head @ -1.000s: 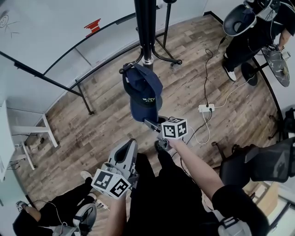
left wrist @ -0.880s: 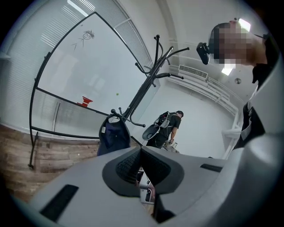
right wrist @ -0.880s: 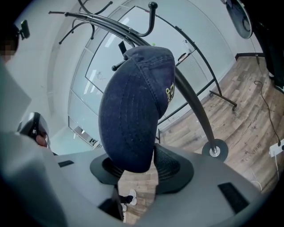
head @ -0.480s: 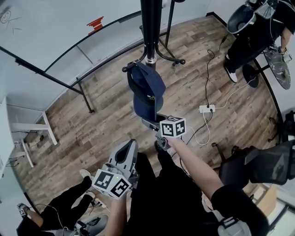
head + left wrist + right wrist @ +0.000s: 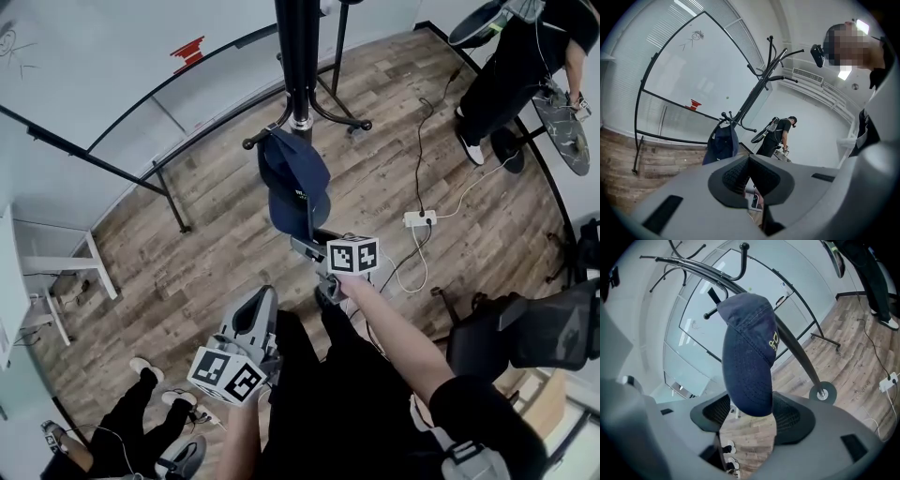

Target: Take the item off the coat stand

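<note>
I see open wooden floor (image 5: 225,253) all round the one black metal coat stand (image 5: 298,56). One navy blue fabric cap (image 5: 747,352) hangs from a low hook. Its brim tip sits between my right gripper's (image 5: 749,413) parted jaws. My left gripper (image 5: 749,176) is closed and empty, held low.

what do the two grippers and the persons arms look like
The left gripper and right gripper match: grey moulded plastic bodies with two broad jaws lined with black textured pads. Each carries a white cube printed with black square markers. No cables show on either. The person wears a black short sleeve.
</note>
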